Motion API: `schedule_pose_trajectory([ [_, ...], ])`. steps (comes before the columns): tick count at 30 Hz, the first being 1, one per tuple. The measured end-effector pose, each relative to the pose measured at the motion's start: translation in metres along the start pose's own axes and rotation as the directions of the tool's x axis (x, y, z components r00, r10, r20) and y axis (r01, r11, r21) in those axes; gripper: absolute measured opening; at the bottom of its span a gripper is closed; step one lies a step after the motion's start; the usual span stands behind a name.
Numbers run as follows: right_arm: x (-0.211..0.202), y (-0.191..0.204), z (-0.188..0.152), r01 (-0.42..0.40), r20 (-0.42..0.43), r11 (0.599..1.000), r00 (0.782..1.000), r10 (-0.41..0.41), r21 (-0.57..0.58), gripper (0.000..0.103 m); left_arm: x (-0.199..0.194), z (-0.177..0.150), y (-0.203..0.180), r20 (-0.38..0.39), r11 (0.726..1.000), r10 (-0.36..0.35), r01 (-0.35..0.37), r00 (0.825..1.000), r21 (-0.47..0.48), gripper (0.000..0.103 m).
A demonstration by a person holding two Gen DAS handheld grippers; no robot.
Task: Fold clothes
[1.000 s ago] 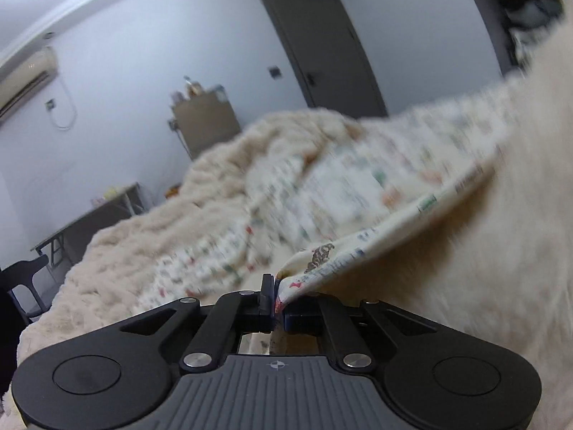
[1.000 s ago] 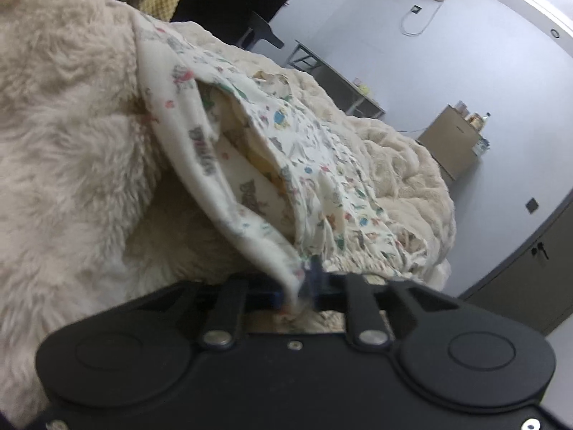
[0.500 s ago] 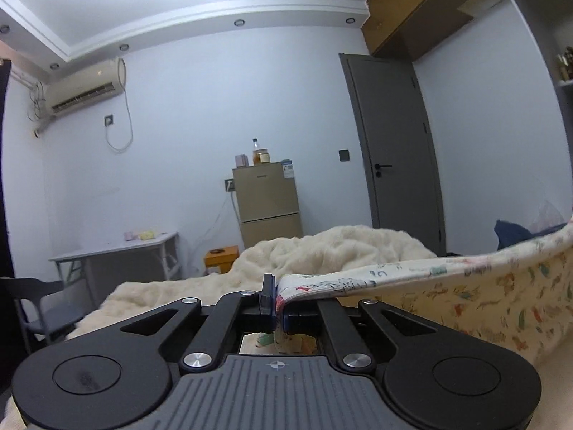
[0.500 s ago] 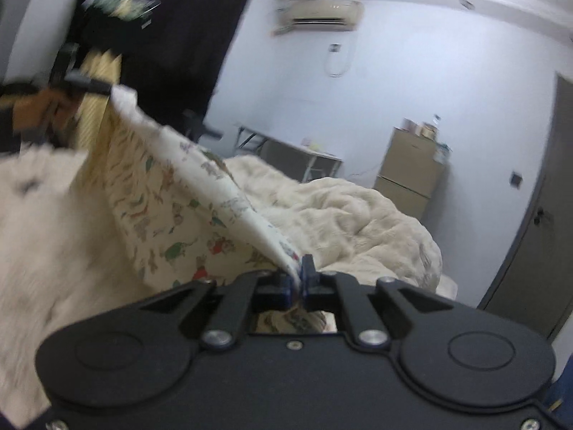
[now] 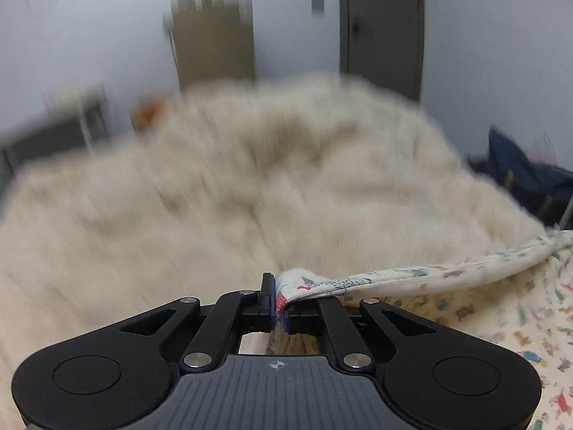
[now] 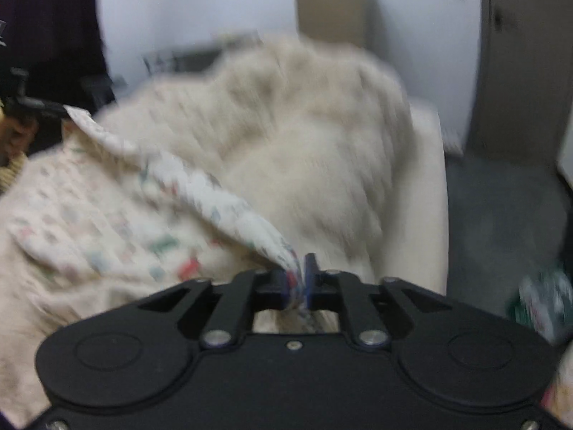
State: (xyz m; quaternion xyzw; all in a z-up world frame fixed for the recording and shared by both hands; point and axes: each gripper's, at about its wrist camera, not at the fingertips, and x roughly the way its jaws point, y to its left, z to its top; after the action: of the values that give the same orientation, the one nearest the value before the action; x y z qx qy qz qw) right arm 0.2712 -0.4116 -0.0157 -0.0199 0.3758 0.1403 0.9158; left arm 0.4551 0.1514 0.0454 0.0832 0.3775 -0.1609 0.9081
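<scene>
A cream garment with small coloured animal prints is stretched between my two grippers over a bed. My left gripper is shut on one corner of its hem, and the cloth runs off to the right and hangs below. My right gripper is shut on the other corner, and the garment spreads to the left, down onto the bed. The left gripper also shows in the right wrist view at the far left, holding the far corner. Both views are blurred by motion.
A fluffy cream blanket covers the bed. A brown fridge and a grey door stand at the far wall. A dark blue bundle lies at the right. Grey floor lies right of the bed.
Both grippers have tilted down from the raised, level hold towards the bed. The garment hangs lower and now drapes onto the blanket. Both stay shut on its corners.
</scene>
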Motion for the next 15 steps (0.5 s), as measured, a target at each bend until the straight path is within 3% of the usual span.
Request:
schedule_pose_trajectory([
  [3,-0.004,-0.005,0.004,-0.003,0.014,1.0,1.0,0.003,0.019,0.035,0.019,-0.014,0.013,-0.059,0.998,-0.053,0.05,0.997,-0.049,0.038],
  [6,-0.02,-0.004,0.024,-0.008,0.076,1.0,0.997,0.009,-0.013,0.052,-0.001,-0.036,0.034,-0.032,0.987,-0.113,0.108,0.993,-0.122,0.067],
  [8,-0.026,0.006,0.038,-0.015,0.099,0.997,0.995,0.022,-0.071,0.06,-0.022,-0.059,0.045,-0.009,0.984,-0.099,0.096,0.995,-0.153,0.07],
  [12,-0.033,0.041,0.066,-0.049,0.151,0.987,0.986,0.073,-0.156,0.062,-0.074,-0.105,0.058,0.014,0.992,-0.033,0.035,0.999,-0.12,0.073],
  [15,-0.031,0.077,0.083,-0.131,0.177,0.964,0.969,0.174,-0.23,0.064,-0.1,-0.141,0.055,-0.054,0.998,-0.043,0.041,0.998,-0.043,0.074],
])
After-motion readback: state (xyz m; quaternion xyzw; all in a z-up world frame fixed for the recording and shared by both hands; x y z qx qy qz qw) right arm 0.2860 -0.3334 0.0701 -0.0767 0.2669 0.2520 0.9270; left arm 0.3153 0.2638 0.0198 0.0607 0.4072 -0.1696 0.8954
